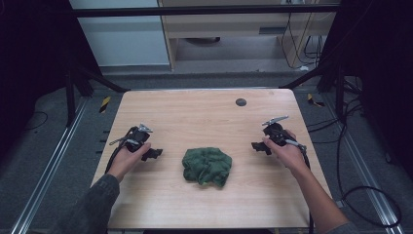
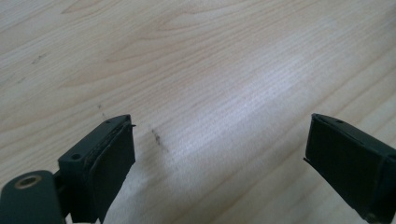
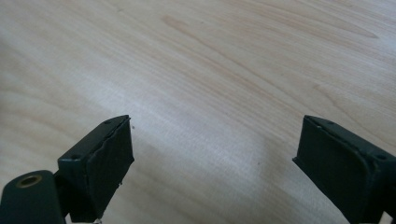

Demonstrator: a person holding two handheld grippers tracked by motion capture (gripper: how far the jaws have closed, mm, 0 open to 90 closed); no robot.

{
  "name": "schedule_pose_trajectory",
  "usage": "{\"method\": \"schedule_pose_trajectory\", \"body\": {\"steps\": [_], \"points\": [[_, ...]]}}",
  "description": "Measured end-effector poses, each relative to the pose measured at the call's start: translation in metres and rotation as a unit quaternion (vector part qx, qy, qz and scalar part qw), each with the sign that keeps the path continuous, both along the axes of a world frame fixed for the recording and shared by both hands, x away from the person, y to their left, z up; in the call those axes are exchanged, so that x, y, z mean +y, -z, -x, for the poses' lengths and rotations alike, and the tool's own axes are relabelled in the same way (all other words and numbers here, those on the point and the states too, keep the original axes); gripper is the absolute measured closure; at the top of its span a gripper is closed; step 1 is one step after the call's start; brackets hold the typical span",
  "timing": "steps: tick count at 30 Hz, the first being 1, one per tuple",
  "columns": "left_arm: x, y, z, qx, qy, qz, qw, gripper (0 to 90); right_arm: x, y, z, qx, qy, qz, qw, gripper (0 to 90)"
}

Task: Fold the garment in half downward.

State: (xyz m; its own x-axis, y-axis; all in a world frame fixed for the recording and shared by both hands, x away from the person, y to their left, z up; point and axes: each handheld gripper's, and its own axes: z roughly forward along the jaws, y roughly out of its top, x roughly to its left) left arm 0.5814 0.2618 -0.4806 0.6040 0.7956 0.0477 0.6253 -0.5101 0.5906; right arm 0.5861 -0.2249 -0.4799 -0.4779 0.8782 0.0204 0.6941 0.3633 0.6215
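The person's left arm wore a dark grey knitted sleeve (image 1: pixel 95 202), while on the right arm a grey cuff (image 1: pixel 343 228) sat far up the forearm. Each hand carried a black claw, the left claw (image 1: pixel 155 153) and the right claw (image 1: pixel 257 146), each topped with a silvery metal lever and trailing a black cable. Up close, the jaws were blocky black pads with small screw holes, and a brass-ringed hole sat at the lower left.

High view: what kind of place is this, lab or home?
Most likely a lab recording rig: a bare light wooden table inside a black metal frame, loose black cables on grey carpet, and a crumpled dark green cloth as the lone work item.
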Motion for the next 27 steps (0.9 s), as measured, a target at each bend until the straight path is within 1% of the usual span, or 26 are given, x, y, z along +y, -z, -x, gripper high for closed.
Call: {"method": "schedule_pose_trajectory", "body": {"steps": [1,3,4,7,9,10,11,13,14,15,16,17,18,20,22,23,24,25,26,27], "points": [[-0.001,0.001,-0.001,-0.001,-0.003,0.002,1.0000,7.6,0.000,0.001,-0.001,0.002,0.005,-0.003,1.0000,10.8],[-0.003,0.003,-0.004,-0.010,-0.007,0.011,0.9999,7.6,-0.001,0.005,-0.005,-0.004,0.018,-0.002,0.9998,10.8],[-0.003,0.004,-0.005,-0.009,-0.008,0.013,0.9998,7.6,-0.001,0.006,-0.007,-0.001,0.024,-0.007,0.9997,10.7],[-0.004,0.007,-0.008,-0.008,-0.009,0.021,0.9997,7.3,-0.002,0.012,-0.009,-0.005,0.038,-0.008,0.9992,10.6],[-0.004,0.010,-0.010,-0.009,-0.013,0.026,0.9995,7.3,-0.001,0.015,-0.010,-0.003,0.044,-0.011,0.9990,10.5],[-0.004,0.012,-0.011,-0.009,-0.016,0.031,0.9993,7.3,0.000,0.016,-0.011,-0.005,0.044,-0.010,0.9990,10.4],[-0.004,0.013,-0.011,-0.009,-0.015,0.032,0.9993,7.3,0.001,0.018,-0.011,-0.008,0.045,-0.008,0.9989,9.5],[-0.004,0.014,-0.011,-0.012,-0.014,0.036,0.9992,7.3,0.003,0.019,-0.010,-0.017,0.047,-0.004,0.9987,9.1],[-0.003,0.016,-0.011,-0.013,-0.014,0.042,0.9989,7.4,0.004,0.021,-0.010,-0.024,0.049,-0.003,0.9985,8.7],[-0.003,0.017,-0.011,-0.016,-0.017,0.049,0.9985,6.9,0.005,0.022,-0.008,-0.033,0.053,-0.005,0.9980,8.5],[-0.002,0.018,-0.011,-0.024,-0.023,0.061,0.9976,6.6,0.005,0.025,-0.006,-0.044,0.058,-0.007,0.9973,7.5],[-0.002,0.019,-0.010,-0.028,-0.026,0.066,0.9971,6.5,0.005,0.027,-0.005,-0.054,0.062,-0.012,0.9966,7.1],[-0.002,0.020,-0.010,-0.031,-0.027,0.069,0.9967,6.2,0.006,0.028,-0.003,-0.059,0.067,-0.016,0.9959,6.8],[-0.002,0.022,-0.009,-0.039,-0.027,0.068,0.9965,6.0,0.006,0.031,-0.001,-0.074,0.073,-0.022,0.9943,6.0],[-0.002,0.024,-0.009,-0.047,-0.027,0.077,0.9955,4.0,0.006,0.031,0.000,-0.073,0.080,-0.020,0.9939,4.9],[-0.002,0.026,-0.008,-0.054,-0.025,0.075,0.9954,2.0,0.007,0.031,0.000,-0.073,0.087,-0.019,0.9934,3.5],[-0.004,0.027,-0.007,-0.058,-0.024,0.065,0.9959,1.3,0.007,0.031,0.000,-0.072,0.094,-0.017,0.9928,1.8],[-0.005,0.027,-0.006,-0.057,-0.028,0.057,0.9963,0.8,0.008,0.031,0.000,-0.067,0.108,-0.017,0.9918,0.2],[-0.005,0.027,-0.006,-0.058,-0.033,0.056,0.9962,0.0,0.009,0.031,0.001,-0.066,0.113,-0.017,0.9912,0.3],[-0.006,0.027,-0.004,-0.060,-0.043,0.057,0.9956,0.0,0.008,0.031,0.001,-0.066,0.113,-0.017,0.9912,0.2]]}}
